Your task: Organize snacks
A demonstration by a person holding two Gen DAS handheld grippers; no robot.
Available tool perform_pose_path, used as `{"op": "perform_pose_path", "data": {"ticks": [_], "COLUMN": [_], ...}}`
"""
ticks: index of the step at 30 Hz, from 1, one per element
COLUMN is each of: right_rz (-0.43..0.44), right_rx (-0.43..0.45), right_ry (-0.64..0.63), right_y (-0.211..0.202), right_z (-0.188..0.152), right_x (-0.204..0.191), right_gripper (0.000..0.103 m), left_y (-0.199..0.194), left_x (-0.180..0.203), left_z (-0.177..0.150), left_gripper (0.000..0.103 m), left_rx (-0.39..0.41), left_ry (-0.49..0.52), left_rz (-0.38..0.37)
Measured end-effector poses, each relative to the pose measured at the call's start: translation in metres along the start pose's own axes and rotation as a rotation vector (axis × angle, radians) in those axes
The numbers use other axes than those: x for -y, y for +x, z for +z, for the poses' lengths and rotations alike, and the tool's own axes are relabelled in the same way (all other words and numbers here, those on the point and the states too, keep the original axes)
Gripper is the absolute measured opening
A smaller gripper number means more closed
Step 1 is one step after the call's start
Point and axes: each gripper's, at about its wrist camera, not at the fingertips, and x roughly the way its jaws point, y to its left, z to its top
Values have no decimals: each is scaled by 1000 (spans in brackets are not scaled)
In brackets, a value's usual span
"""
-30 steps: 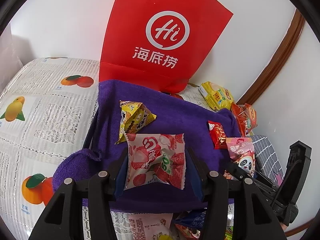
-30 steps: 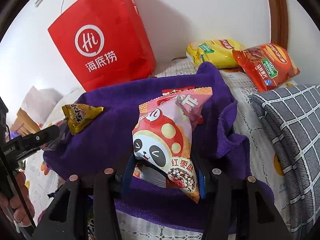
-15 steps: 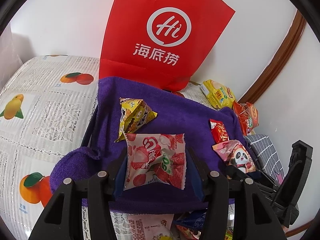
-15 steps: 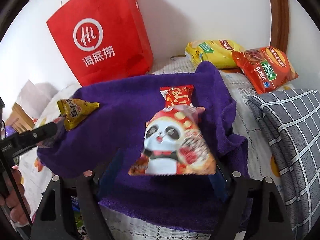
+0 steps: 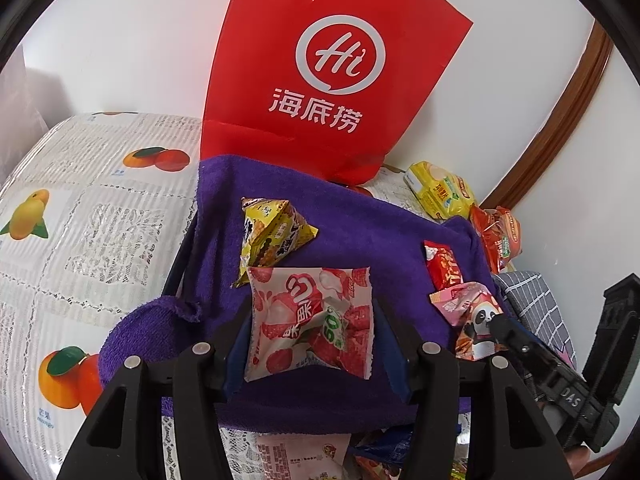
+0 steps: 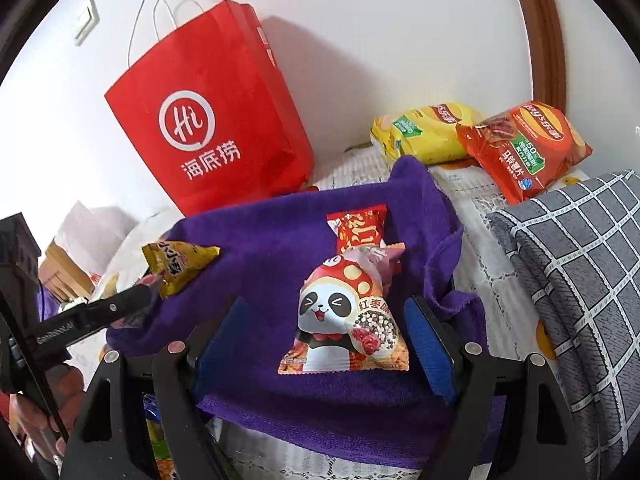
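A purple towel (image 5: 340, 220) (image 6: 272, 240) covers the table. My left gripper (image 5: 312, 306) holds a pink strawberry packet (image 5: 308, 320) just above the towel. Its jaws are opening, and the pads still touch the packet's side edges. A yellow triangular packet (image 5: 276, 232) (image 6: 180, 264) lies just beyond it. My right gripper (image 6: 324, 304) stands open around a panda packet (image 6: 344, 320) (image 5: 476, 320), which lies flat on the towel clear of both pads. A small red packet (image 6: 360, 232) (image 5: 444, 268) lies against the panda packet's far end.
A red paper bag (image 5: 328, 80) (image 6: 212, 128) stands against the wall behind the towel. A yellow chip bag (image 6: 424, 132) and an orange chip bag (image 6: 524, 148) lie at the back right. A grey checked cushion (image 6: 580, 280) borders the right. Several packets (image 5: 300, 456) lie below the towel's front edge.
The right gripper opened and let go of the panda packet, which dropped flat onto the towel beside the red packet. The left gripper kept its place with the strawberry packet.
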Motion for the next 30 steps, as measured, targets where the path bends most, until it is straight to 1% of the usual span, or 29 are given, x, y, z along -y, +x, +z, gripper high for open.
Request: {"op": "perform_pose_path", "data": {"ticks": [2,4,5,7,8,14,17,20,23,24,28,30], "right_rz": [-3,-11,-13,-17,-18,-21,-14,31,62,66,25,31], "right_rx": [-1,-1,-2,-2,-2,14,28,35,40,31,-14,-36], "right_ry": [-3,-11,-17,-28,-36,-82,-104,-99,-86,-85,-92,-96], "right_y": [0,0,0,0,0,-7,-14,-27,-44,-52,-77,-91], "right_z": [0,0,-1,-1,-2,-4,-8,-11,-19,-25,-47,-61], "right_x": [-1,-3,-4,-5,-8,-17,-22,-27,-30,-31,-33,-31], "right_gripper": [81,81,81,81,81,81,81,73,73,73,72,72], "left_y": [1,2,2,-1,-3,-17,-17,-16,-15,-16,-20,-23], "left_x": [0,-1,-1,-1,0,3,1,-2,-6,-7,-9,-9], "left_z": [0,1,2,3,3,5,6,6,7,7,8,8], "left_gripper": [59,64,65,72,72,74,74,74,74,74,74,74], "left_rx": [-7,-21,-21,-17,-12,38,36,32,26,26,30,38], "left_ry": [-1,-6,-9,-14,-16,-11,-22,-44,-65,-71,-88,-90], "left_rz": [11,19,15,-3,-14,-29,-40,-31,-28,-32,-58,-73]}}
